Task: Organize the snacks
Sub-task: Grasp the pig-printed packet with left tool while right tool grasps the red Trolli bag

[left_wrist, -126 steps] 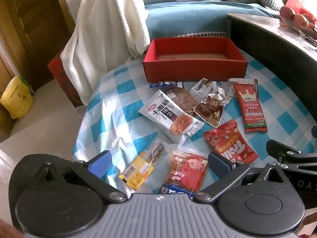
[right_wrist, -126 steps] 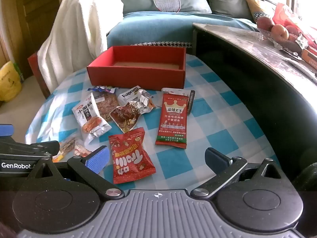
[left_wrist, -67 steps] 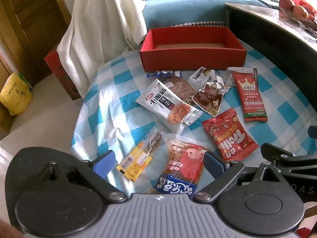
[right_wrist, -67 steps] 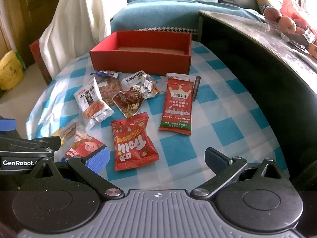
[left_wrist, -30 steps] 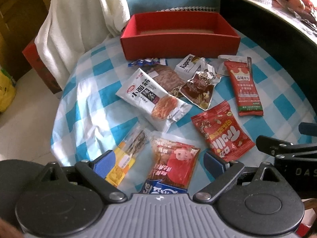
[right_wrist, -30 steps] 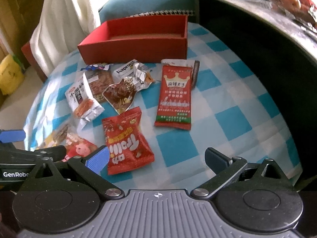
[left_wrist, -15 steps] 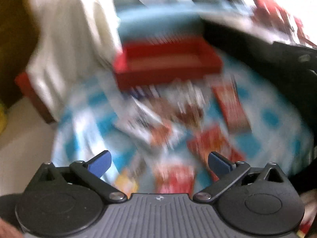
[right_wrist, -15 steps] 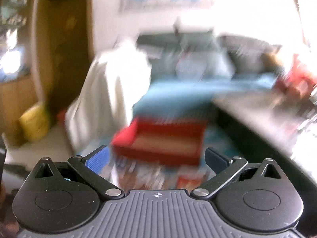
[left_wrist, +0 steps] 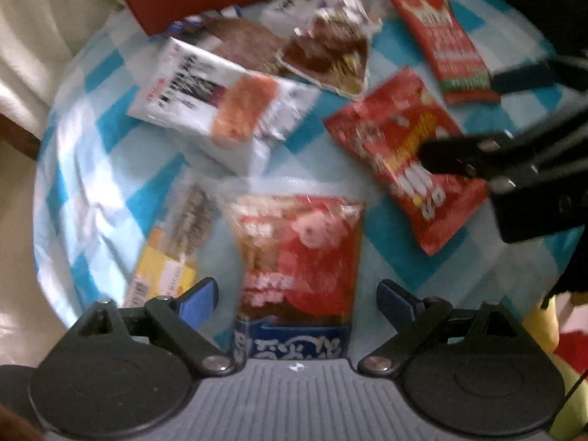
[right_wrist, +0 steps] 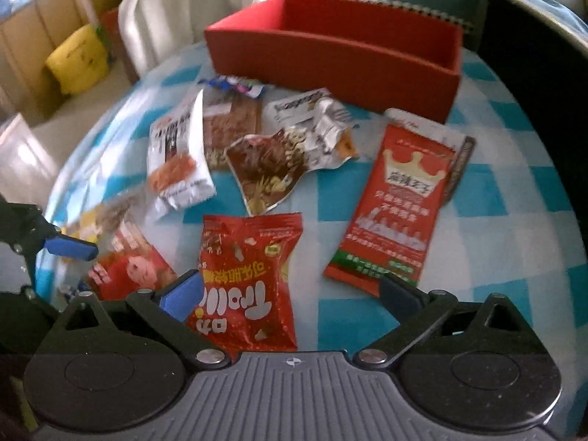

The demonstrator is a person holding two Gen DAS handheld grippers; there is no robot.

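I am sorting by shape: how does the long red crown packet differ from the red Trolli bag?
The crown packet is long and narrow; the Trolli bag is shorter and wider. The crown packet lies near the red box; the Trolli bag lies between the right gripper's open fingers. Both are red, sealed and lie flat.

Checked tablecloth (right_wrist: 488, 198) under snack packets (right_wrist: 250, 283)

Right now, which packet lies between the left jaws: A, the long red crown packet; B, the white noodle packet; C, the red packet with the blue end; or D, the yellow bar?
C: the red packet with the blue end lies untouched between the closing left jaws.
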